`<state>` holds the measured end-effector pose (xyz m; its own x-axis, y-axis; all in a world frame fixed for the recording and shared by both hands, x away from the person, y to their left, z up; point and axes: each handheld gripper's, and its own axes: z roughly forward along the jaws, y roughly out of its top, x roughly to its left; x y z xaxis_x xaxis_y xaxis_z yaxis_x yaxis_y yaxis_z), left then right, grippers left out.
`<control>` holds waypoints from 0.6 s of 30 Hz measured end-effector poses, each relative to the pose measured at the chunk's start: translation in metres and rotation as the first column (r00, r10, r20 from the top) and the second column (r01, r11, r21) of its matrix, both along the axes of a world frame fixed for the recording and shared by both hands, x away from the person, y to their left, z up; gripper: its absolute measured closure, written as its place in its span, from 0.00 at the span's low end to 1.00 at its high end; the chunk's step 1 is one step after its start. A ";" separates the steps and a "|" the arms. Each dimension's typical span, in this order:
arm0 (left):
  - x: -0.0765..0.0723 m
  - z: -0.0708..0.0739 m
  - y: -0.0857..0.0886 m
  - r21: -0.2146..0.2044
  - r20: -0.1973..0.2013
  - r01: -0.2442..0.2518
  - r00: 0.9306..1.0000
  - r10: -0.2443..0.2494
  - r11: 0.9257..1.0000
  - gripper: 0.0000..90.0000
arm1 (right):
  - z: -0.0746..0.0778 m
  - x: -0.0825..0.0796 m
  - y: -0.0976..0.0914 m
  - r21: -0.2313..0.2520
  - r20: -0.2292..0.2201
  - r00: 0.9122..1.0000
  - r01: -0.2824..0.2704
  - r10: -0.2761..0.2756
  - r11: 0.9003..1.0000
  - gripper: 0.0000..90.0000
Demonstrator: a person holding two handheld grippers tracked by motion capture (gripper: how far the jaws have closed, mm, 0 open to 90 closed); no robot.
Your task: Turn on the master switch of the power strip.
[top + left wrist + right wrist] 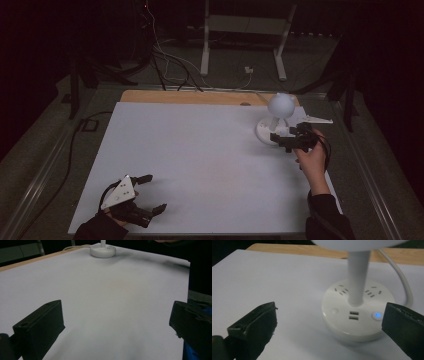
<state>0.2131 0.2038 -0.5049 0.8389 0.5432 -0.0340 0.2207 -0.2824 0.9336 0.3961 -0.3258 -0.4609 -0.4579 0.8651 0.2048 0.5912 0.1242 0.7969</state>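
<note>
A white desk lamp stands at the table's far right, with a round head (pixel 281 105) on a stem (pixel 358 275) and a round base (pixel 352 327). The base has sockets, two USB ports (pixel 353 315) and a blue-lit button (pixel 377 314). My right gripper (pixel 281 142) hovers just in front of the base, open, with nothing between its jaws (pixel 329 322). My left gripper (pixel 156 192) rests open at the table's near left, far from the lamp base (pixel 103 251), with bare white surface between its jaws (pixel 117 325).
A white sheet (pixel 200 150) covers the table, with a wooden strip (pixel 190 96) showing along the far edge. The lamp's white cable (pixel 402 282) curves off behind the base. Cables (pixel 165 60) and a white frame's legs (pixel 205 50) lie on the dark floor beyond.
</note>
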 end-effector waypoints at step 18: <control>0.000 0.000 0.000 -0.002 0.000 0.000 1.000 0.000 1.000 0.00 | 0.007 -0.037 0.036 0.063 0.042 0.983 -0.181 0.179 0.981 0.00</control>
<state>0.2127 0.2042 -0.5046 0.8387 0.5434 -0.0350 0.2207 -0.2804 0.9342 0.3589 -0.2894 -0.4543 -0.6129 0.7528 0.2399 0.5350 0.1720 0.8272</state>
